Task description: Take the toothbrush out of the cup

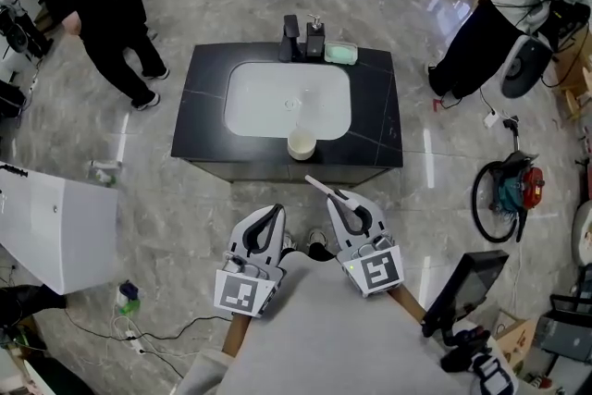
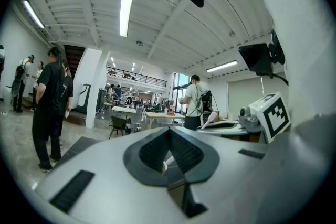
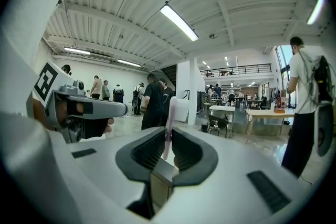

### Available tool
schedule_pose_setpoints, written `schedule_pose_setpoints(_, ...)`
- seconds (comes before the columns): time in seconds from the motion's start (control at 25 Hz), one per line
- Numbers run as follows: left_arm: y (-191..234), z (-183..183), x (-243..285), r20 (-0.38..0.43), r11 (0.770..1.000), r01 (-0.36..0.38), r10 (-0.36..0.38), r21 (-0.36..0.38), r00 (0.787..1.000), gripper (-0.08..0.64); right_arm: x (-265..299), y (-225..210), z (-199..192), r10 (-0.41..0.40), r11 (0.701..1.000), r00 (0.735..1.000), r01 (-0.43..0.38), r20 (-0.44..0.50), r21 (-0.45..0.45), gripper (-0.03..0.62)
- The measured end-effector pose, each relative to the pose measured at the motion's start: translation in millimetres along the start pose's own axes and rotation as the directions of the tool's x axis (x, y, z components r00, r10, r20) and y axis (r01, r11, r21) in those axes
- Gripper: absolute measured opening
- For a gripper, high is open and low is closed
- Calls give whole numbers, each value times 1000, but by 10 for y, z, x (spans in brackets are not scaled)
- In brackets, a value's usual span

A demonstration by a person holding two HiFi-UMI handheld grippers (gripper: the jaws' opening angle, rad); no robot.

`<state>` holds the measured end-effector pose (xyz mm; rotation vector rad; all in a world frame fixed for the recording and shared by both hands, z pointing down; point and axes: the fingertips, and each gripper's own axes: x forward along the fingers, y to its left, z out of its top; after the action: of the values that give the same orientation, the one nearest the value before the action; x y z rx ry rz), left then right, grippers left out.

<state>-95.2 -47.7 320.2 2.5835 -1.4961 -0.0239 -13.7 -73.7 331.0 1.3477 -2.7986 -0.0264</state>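
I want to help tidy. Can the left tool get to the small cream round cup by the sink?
Probably yes. The small cream round cup stands at the near edge of the black counter, with nothing between it and the left tool. Its jaws are together and must open first.

Toothbrush (image 1: 321, 188): slim, pale handle, whitish with a pink tint in the right gripper view (image 3: 168, 136). It is out of the cup and clamped between the jaws of the right gripper (image 1: 340, 199). It sits in front of the black counter (image 1: 379, 106), off its near edge and not touching it. The free end angles toward the counter. Which end carries the bristles cannot be told.

Cup (image 1: 302, 143): small, cream-white and round. It stands upright on the counter's front strip, just at the near rim of the white basin (image 1: 268, 102). Mouth up; contents not resolvable. Well apart from the toothbrush.
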Motion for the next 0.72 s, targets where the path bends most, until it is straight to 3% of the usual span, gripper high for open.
schedule_pose_setpoints(0.16,-38,-10,3,-6,1000,11,-11,4,1000,3,-118,15,-26,-13,1000,1000,13,-12,18,46)
schedule_pose_setpoints(0.36,-54,-19,-22,-24,998,26,-25,60,999,3,-261,66,-107,-6,1000,999,6,-45,15,46)
schedule_pose_setpoints(0.56,-69,-21,-46,-9,1000,13,-13,3,1000,3,-252,74,-107,-8,1000,999,9,-42,16,46)
schedule_pose_setpoints(0.72,-85,-34,-66,-12,1000,11,-11,-1,1000,5,-237,63,-56,-8,1000,1000,8,-24,11,46)
